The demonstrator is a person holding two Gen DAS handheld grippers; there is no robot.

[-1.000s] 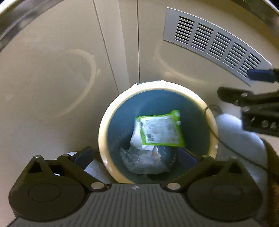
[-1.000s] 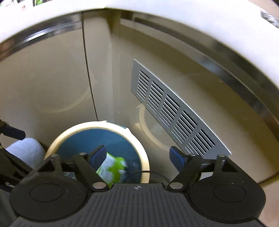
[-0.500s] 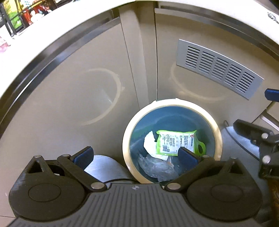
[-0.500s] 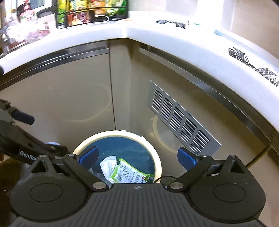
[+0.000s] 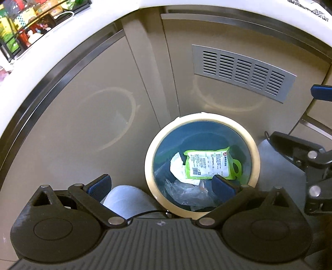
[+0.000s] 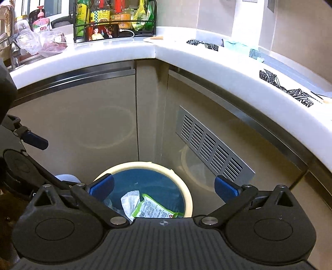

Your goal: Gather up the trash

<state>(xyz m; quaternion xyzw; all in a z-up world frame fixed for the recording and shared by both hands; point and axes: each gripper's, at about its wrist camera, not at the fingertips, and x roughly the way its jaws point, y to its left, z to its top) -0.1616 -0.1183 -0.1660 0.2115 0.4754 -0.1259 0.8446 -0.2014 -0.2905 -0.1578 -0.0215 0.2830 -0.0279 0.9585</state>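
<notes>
Beige cabinet doors (image 6: 83, 124) meet in a corner beneath a white countertop (image 6: 116, 52), and a round bin (image 5: 254, 149) with a cream rim and blue interior stands on the floor in that corner.

Inside the bin: a green-and-white printed packet (image 5: 209, 165) lies flat on top, label side up. A crumpled white paper (image 5: 176, 166) sits touching its left edge, partly under it. A piece of clear plastic film (image 5: 186, 192) lies nearer the camera, below both.

Left gripper (image 5: 161, 187): jaws spread wide, nothing between the blue pads; it hangs above the near rim of the bin, pointing steeply down.

Right gripper (image 6: 164, 187): jaws have just been opening and stand at full spread, with nothing between them; it is above and behind the bin, and the packet shows below in the bin.

A perforated metal vent panel (image 5: 240, 71) is set in the right-hand cabinet face, above and behind the bin. On the countertop stand a wire rack of bottles (image 6: 114, 14), a phone (image 6: 101, 32) propped at its base, and a plastic bag (image 6: 39, 42) near the left edge
</notes>
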